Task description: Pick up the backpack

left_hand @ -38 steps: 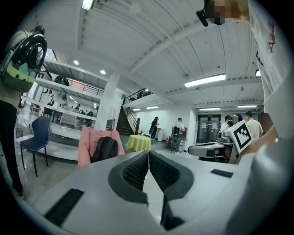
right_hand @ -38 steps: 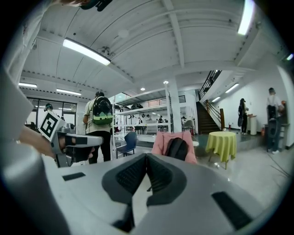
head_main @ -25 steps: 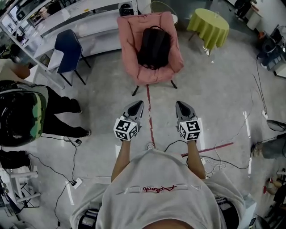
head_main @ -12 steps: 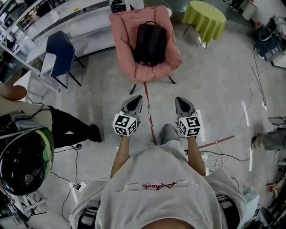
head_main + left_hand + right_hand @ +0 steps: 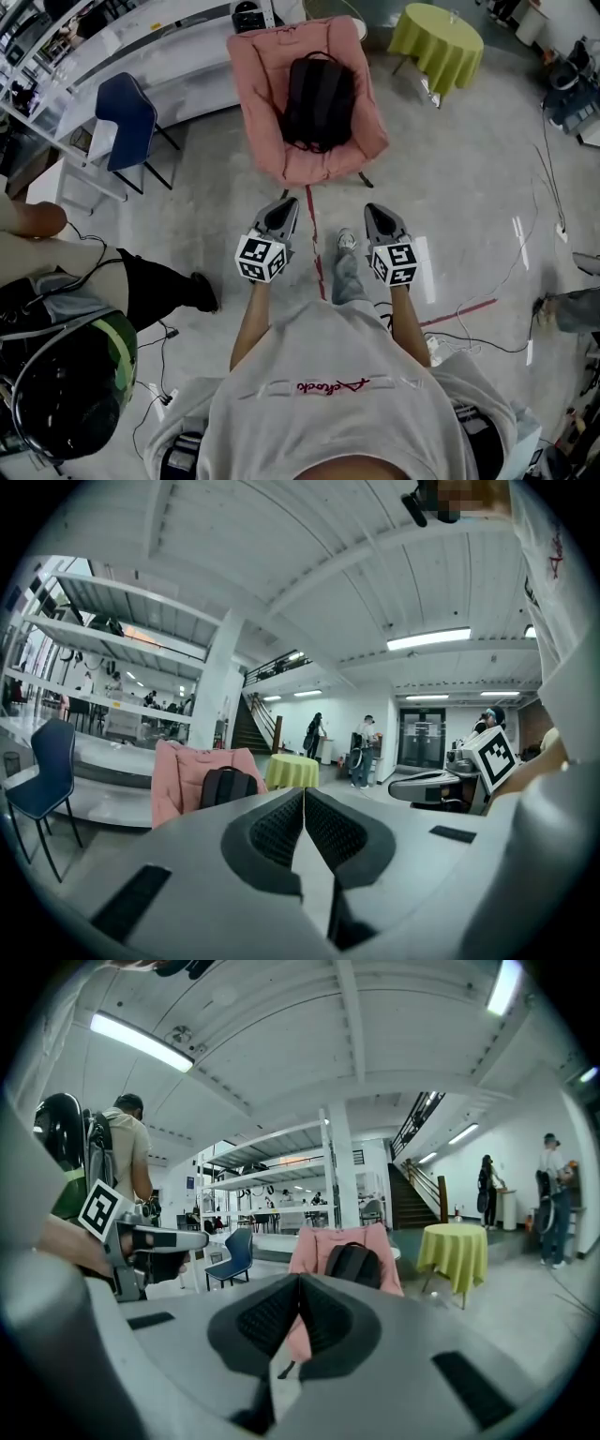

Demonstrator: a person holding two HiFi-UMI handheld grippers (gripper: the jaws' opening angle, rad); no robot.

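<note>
Two claws are logged, one in each of the person's hands, and both are clenched with nothing caught in them. The left claw [image 5: 284, 208] shows its ribbed pads pressed flat together in the left gripper view. The right claw [image 5: 376, 212] shows the same in the right gripper view: pads meeting, nothing between them. Each is held out level in front of the person, side by side above the floor [image 5: 450, 187], tips aimed at the pink armchair [image 5: 261, 89].

The backpack [image 5: 319, 101] is black and sits in the middle of the armchair's seat, leaning on the backrest, with its carry loop at the top edge. No claw touches it; both are well apart from the armchair's front edge.

A red tape line [image 5: 314, 239] runs along the floor from the armchair's front edge and passes between the two claws. The person's shoe [image 5: 346, 240] is on the floor just right of that line.

A blue chair [image 5: 131, 111] stands left of the armchair. A round table [image 5: 436, 42] with a yellow-green cloth stands to its right. A bystander's helmet [image 5: 70, 394] shows at the lower left of the head view.
</note>
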